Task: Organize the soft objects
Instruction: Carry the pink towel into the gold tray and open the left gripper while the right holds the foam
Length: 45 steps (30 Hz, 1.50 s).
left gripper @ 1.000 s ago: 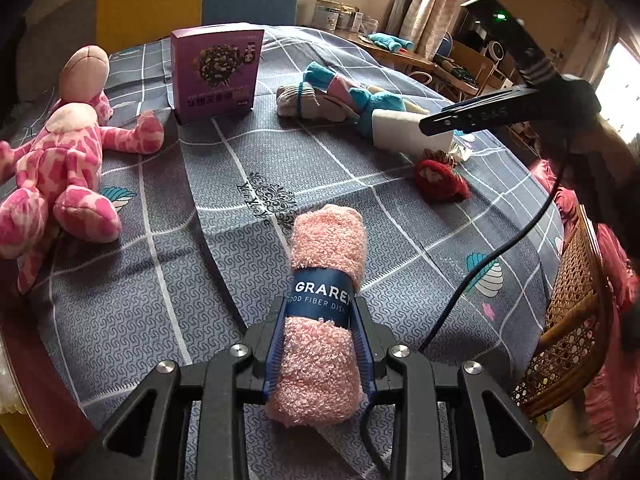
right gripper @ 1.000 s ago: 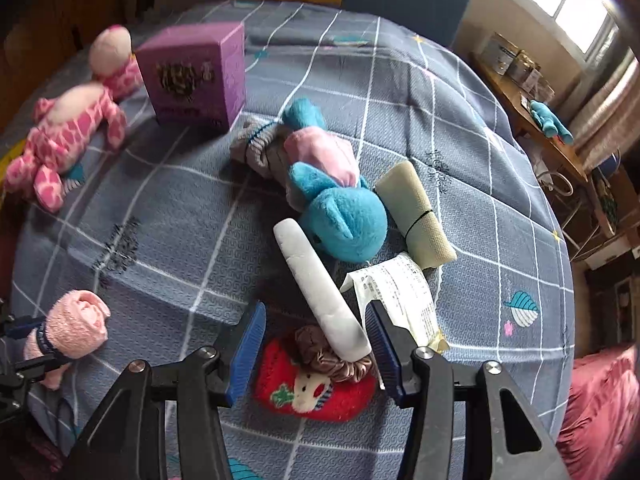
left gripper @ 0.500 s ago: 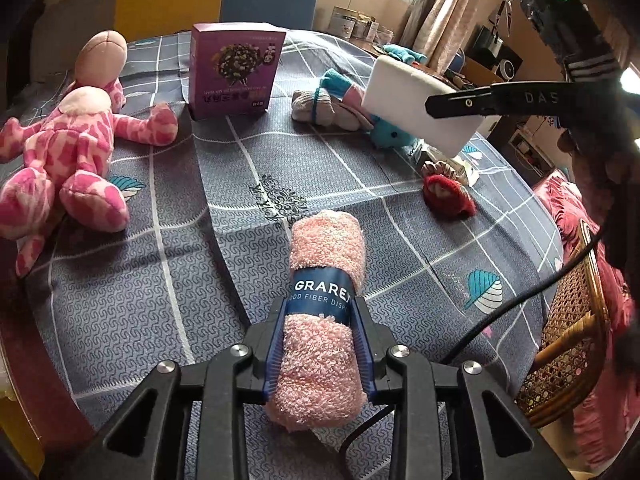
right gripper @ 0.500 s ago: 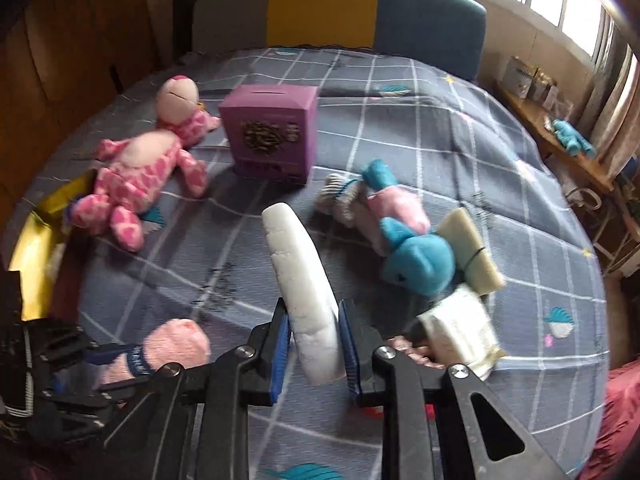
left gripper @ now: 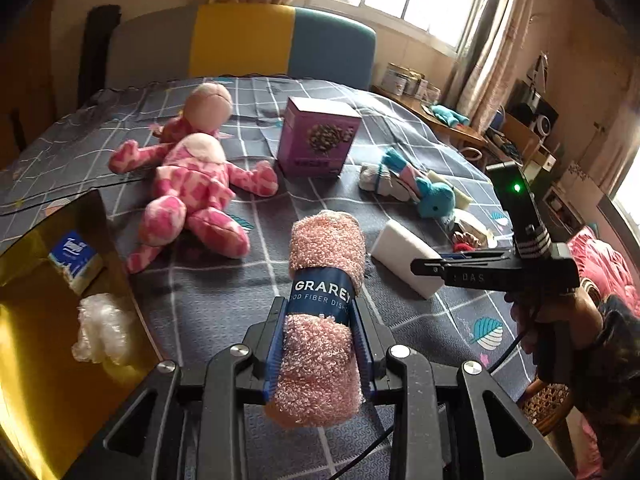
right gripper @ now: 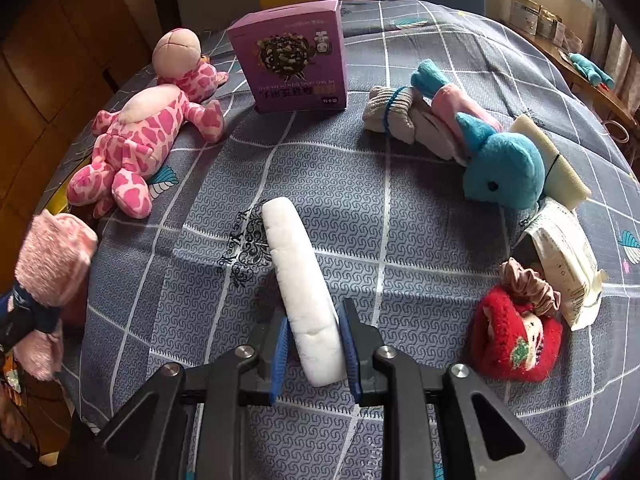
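My left gripper (left gripper: 320,344) is shut on a rolled pink towel (left gripper: 324,308) with a dark blue band, held above the grey checked tablecloth (left gripper: 208,292). The towel also shows at the left edge of the right wrist view (right gripper: 52,264). My right gripper (right gripper: 316,344) is shut on a white sponge block (right gripper: 304,280), seen from the side in the left wrist view (left gripper: 404,260), low over the cloth. A gold box (left gripper: 40,340) at the left holds a tissue pack (left gripper: 76,256) and a white plastic wad (left gripper: 100,328).
On the cloth lie a pink spotted plush (right gripper: 140,136), a purple carton (right gripper: 292,60), rolled socks (right gripper: 392,112), a blue plush (right gripper: 500,168), a beige roll (right gripper: 556,164), a paper packet (right gripper: 564,256), a scrunchie (right gripper: 528,284) and a red plush (right gripper: 516,332). A wicker chair (left gripper: 548,404) stands at right.
The right gripper closed on the white sponge, lifted it and carried it left to the table's middle. The left gripper rose and turned left with the towel, bringing the gold box into view.
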Motion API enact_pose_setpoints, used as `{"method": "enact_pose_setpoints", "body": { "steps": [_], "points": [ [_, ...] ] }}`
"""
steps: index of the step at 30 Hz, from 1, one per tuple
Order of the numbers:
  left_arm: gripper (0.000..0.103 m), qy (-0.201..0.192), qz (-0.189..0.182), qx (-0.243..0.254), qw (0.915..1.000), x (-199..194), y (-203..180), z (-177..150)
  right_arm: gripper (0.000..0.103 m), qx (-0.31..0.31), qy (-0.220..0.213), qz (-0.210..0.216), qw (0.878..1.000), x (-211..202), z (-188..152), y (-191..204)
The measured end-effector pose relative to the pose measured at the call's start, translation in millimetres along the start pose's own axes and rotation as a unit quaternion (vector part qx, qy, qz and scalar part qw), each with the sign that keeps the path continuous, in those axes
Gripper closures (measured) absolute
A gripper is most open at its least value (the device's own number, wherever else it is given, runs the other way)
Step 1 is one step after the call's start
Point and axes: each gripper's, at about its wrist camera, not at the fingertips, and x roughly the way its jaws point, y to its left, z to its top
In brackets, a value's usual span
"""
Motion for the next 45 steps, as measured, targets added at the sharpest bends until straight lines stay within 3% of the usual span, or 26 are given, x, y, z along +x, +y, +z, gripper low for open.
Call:
{"method": "enact_pose_setpoints", "body": {
  "steps": [8, 16, 23, 30, 34, 37, 40, 45],
  "points": [
    [0.071, -0.036, 0.053, -0.043, 0.997, -34.1, 35.6, 3.2, 0.08, 0.0, 0.001, -0.01, 1.0, 3.1, 0.5, 0.5],
    [0.071, -0.054, 0.107, -0.118, 0.9858, -66.5, 110.8, -1.6, 0.08, -0.001, 0.0, -0.015, 1.0, 4.7, -0.2, 0.2],
    [0.071, -0.032, 0.181, -0.225, 0.957, -69.5, 220.0, -10.6, 0.08, -0.005, 0.0, -0.016, 1.0, 5.1, 0.3, 1.4],
    [0.07, 0.009, 0.206, -0.308, 0.9287, -32.7, 295.6, -15.2, 0.08, -0.002, -0.001, -0.016, 1.0, 4.8, 0.0, 0.0],
    [0.064, 0.01, 0.213, -0.315, 0.9249, -20.5, 301.1, -11.5, 0.08, 0.0, -0.002, -0.017, 1.0, 5.0, 0.2, -0.8],
    [0.051, 0.003, 0.236, -0.292, 0.9269, -21.6, 292.8, -5.1, 0.08, 0.0, -0.002, -0.018, 1.0, 4.6, 0.2, -1.1],
    [0.049, -0.02, 0.27, -0.253, 0.9287, -34.4, 277.2, -2.4, 0.08, 0.0, -0.003, -0.017, 1.0, 4.4, 0.4, -1.3],
    [0.042, -0.055, 0.288, -0.216, 0.9315, -59.5, 248.4, -9.2, 0.08, -0.001, -0.004, -0.02, 1.0, 4.1, 0.7, -1.2]
  ]
}}
